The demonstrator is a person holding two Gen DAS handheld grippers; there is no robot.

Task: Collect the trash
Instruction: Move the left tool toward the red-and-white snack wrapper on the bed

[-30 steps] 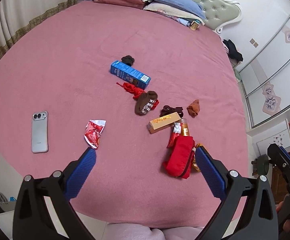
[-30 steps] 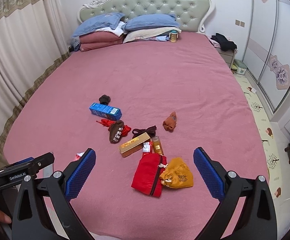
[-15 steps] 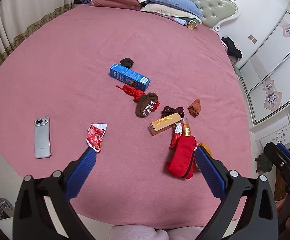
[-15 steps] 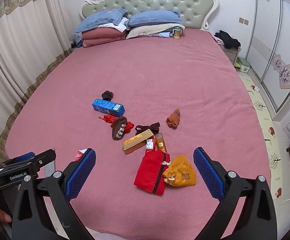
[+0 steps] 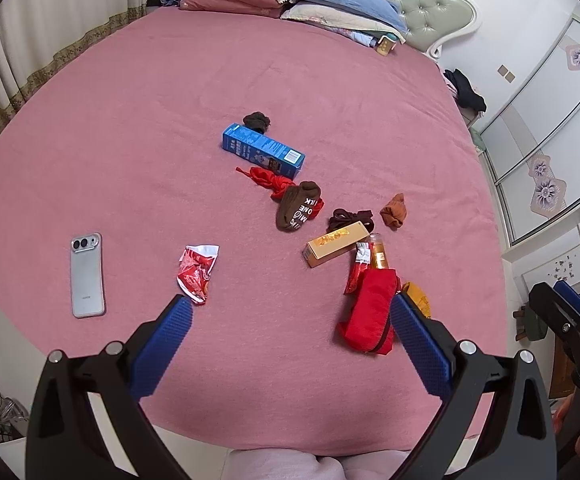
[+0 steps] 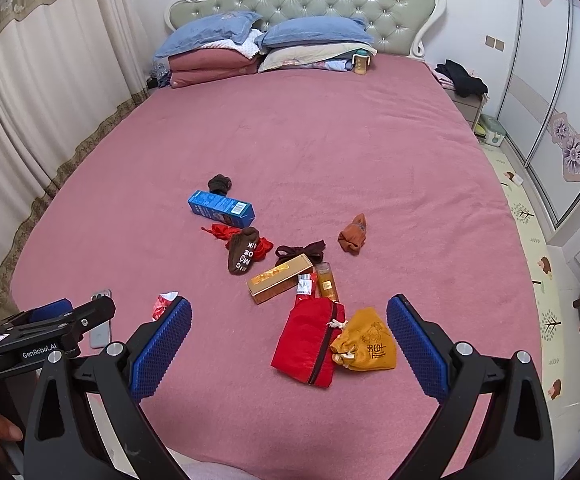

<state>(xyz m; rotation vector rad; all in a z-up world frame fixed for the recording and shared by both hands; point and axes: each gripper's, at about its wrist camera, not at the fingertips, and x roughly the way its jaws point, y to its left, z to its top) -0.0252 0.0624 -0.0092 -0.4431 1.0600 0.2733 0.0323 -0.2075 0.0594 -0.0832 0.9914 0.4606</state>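
Two grippers are hovering over the foot of the pink bed [image 5: 138, 128], and I am seeing both with their blue pads spread wide, gripping nothing. The left gripper [image 5: 288, 322] is hanging just short of a crumpled red wrapper [image 5: 195, 272], whose lower edge is lying right beside the tip of its left pad. A grey phone [image 5: 87, 275] is lying face down well to the wrapper's left. The right gripper [image 6: 288, 324] is pointing over a red pouch [image 6: 310, 340] with a yellow drawstring bag [image 6: 366, 346] touching its right side. Just beyond them I am making out a gold box [image 6: 280, 278], a small amber bottle [image 6: 327, 281] and a red sachet [image 6: 304, 286], bunched together. Farther up, a blue carton [image 6: 221, 208] is lying flat, with a brown sock [image 6: 243, 255] over a red cord [image 6: 222, 232] near it.
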